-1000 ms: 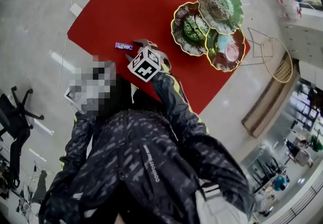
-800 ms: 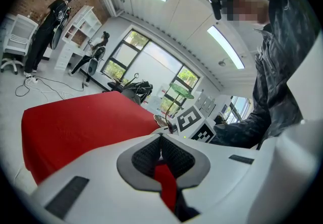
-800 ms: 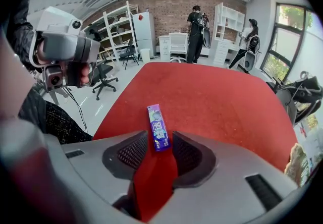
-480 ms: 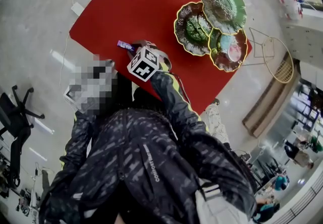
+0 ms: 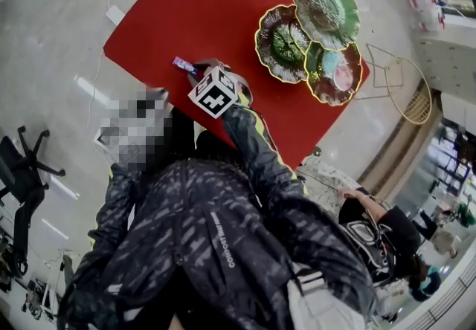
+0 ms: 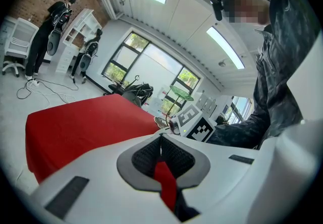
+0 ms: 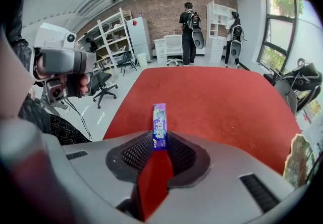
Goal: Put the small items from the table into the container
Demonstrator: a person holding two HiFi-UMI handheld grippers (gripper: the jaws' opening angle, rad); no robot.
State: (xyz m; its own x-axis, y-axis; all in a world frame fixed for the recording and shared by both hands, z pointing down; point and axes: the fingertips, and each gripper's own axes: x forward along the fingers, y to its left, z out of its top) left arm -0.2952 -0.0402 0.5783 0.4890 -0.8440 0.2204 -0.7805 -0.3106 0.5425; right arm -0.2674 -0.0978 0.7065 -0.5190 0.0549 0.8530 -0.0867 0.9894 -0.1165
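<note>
A slim purple gum pack (image 5: 183, 65) lies near the front edge of the red table (image 5: 216, 1). My right gripper (image 5: 198, 70) points steeply down at it. In the right gripper view the pack (image 7: 160, 126) stands between the jaws, which are closing, and both pads touch its sides. The container is a stand of three green leaf-shaped dishes (image 5: 325, 0) at the table's far right; the lowest dish holds a pink item (image 5: 342, 77). My left gripper (image 6: 161, 140) hangs beside the table, nearly level, shut and empty.
A gold wire chair (image 5: 405, 87) stands past the dishes. An office chair (image 5: 26, 165) is on the floor at left. A person (image 5: 372, 224) walks at lower right. Two people with backpacks (image 7: 189, 31) stand by shelves beyond the table.
My right gripper's jaws have drawn in around the end of the gum pack. A person has walked into the lower right of the head view.
</note>
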